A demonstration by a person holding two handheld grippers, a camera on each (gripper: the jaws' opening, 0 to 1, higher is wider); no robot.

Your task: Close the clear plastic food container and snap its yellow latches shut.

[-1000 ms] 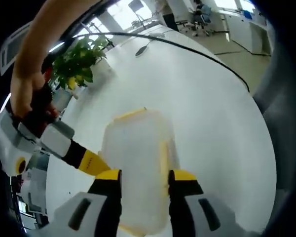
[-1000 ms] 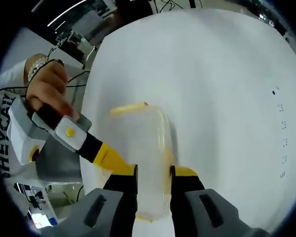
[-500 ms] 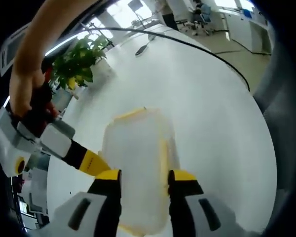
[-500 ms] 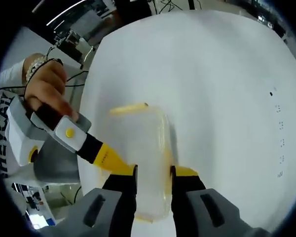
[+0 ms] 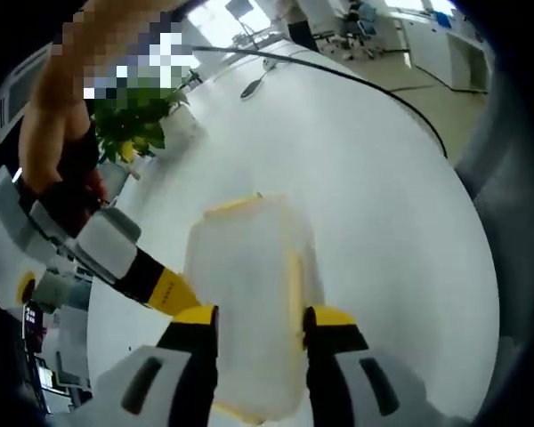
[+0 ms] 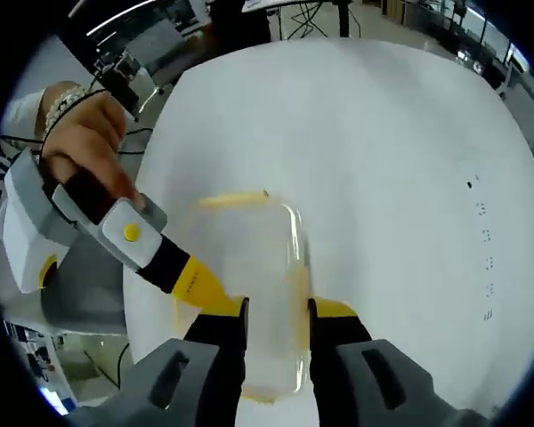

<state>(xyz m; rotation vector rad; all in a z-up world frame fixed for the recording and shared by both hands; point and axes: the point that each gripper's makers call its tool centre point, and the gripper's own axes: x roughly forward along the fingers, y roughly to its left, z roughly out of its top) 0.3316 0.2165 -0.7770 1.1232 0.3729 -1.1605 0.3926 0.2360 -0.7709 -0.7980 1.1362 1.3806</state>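
**Both grippers at the container on the white table**

White round table (image 5: 383, 196) carried the clear plastic food container (image 5: 245, 294), which lay near the table's edge with its lid down. Yellow latches (image 5: 295, 289) ran along its long side and its far end. Seen from the left gripper view, the left gripper (image 5: 260, 318) straddled the near end of the container, yellow-tipped jaws spread to either side of it; whether they pressed on it could not be told. A potted plant (image 5: 138, 120) stood at the table's far edge. Seen from the right gripper view, the right gripper (image 6: 276, 310) likewise stood with its jaws parted either side of the container (image 6: 245, 302), and the left gripper (image 6: 196, 289) came in from the left, held by a hand (image 6: 84, 147)
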